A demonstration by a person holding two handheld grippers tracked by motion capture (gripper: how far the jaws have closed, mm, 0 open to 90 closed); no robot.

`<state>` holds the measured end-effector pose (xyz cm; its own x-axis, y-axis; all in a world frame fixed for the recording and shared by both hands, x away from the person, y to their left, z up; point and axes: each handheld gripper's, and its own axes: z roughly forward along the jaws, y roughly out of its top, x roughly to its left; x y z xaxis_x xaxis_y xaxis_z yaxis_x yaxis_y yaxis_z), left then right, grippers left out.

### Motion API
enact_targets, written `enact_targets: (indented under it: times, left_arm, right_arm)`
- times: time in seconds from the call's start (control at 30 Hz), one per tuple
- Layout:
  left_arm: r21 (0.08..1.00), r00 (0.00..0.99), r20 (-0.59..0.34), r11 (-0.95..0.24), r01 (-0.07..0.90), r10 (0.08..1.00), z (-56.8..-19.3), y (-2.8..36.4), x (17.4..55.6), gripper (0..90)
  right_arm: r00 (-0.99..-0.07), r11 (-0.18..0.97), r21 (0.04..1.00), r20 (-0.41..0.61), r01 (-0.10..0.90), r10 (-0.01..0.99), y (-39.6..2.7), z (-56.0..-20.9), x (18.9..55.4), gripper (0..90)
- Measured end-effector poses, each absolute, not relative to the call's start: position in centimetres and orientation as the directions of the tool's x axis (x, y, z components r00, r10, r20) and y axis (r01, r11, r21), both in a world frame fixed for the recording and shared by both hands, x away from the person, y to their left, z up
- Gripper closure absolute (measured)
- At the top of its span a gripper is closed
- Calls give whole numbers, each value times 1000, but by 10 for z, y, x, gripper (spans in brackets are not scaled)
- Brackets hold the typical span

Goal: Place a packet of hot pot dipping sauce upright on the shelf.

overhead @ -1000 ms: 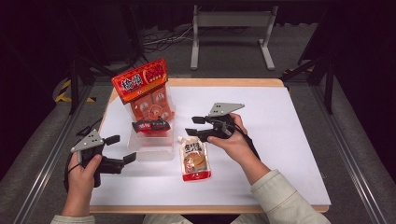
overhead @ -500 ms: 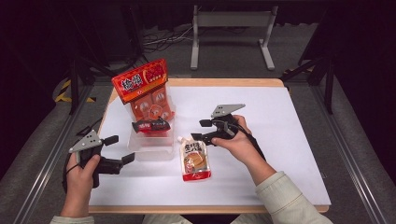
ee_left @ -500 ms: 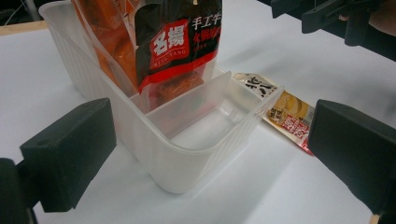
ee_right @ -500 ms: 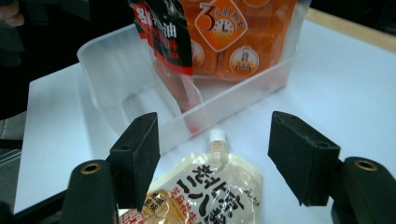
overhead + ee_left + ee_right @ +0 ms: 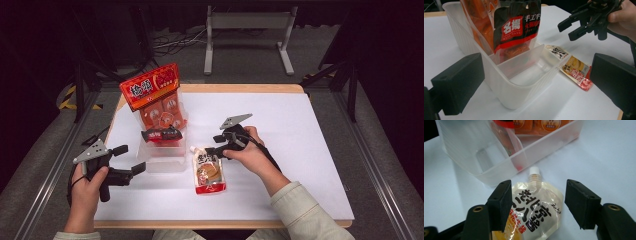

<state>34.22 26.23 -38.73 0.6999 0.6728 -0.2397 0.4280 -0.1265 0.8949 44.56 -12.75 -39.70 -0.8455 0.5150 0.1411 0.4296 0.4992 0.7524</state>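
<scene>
A spouted pouch point(image 5: 209, 172) with a white cap point(image 5: 534, 171) lies flat on the white table, just right of a clear divided bin point(image 5: 162, 160). My right gripper point(image 5: 211, 145) is open just above the pouch's point(image 5: 536, 212) upper end, one jaw on each side, touching nothing. A tall orange snack bag point(image 5: 150, 90) and a black-and-red packet point(image 5: 161, 134) stand in the bin's far compartments; the near compartment point(image 5: 531, 72) holds nothing. My left gripper point(image 5: 131, 159) is open at the bin's front left corner, its jaws wide on either side of the bin wall point(image 5: 524, 92).
The table's wooden front edge point(image 5: 225, 223) is close to both hands. Bare white tabletop point(image 5: 300, 130) stretches to the right of the right hand. Dark floor, cables and a metal stand point(image 5: 247, 30) lie beyond the far edge.
My right gripper has dipped slightly toward the top of the pouch. The left gripper, bin and pouch have stayed where they were.
</scene>
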Motion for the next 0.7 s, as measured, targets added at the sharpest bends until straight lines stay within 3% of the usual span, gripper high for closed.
enact_targets:
  times: [0.7]
  left_arm:
    - [903,677,-166,-165,396,717,-386,266,338,24]
  right_arm:
    - [-818,556,652,180,515,547,-118,-426,458,350]
